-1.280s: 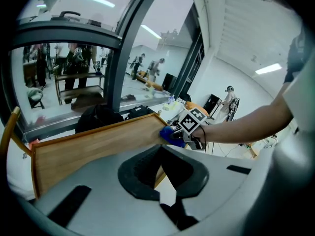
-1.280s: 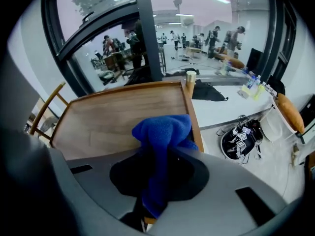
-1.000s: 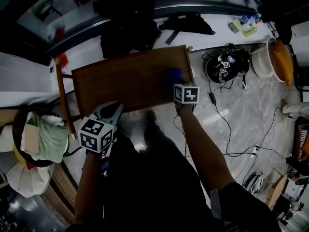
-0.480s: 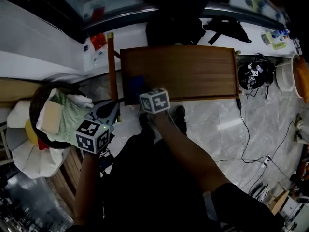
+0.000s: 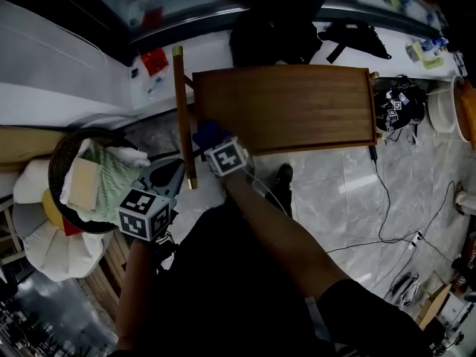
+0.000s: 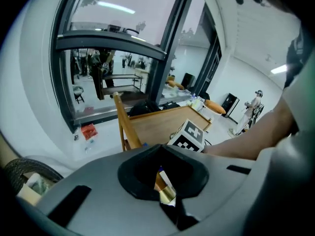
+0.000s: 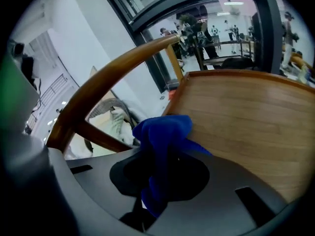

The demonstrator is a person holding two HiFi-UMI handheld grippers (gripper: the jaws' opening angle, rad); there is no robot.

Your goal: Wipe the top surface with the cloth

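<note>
Cloth [image 7: 165, 132] in right gripper [image 5: 216, 146] — tabletop [image 5: 297, 103] corner

The person wears dark clothing, with a dark sleeve [image 5: 353, 311] on the right upper arm. The grey left gripper [image 5: 169, 175] and right gripper [image 5: 213, 143] each carry a black-and-white marker cube [image 5: 145, 214].

Head view: crumpled blue cloth [image 5: 206, 133] largely hidden beneath right hand-held gripper [image 5: 216, 146]; jaw contact unseen there. Right gripper view: brown wooden surface [image 7: 256, 127] cut off at right edge. Dark wicker basket [image 5: 53, 171] contents unidentifiable.
</note>
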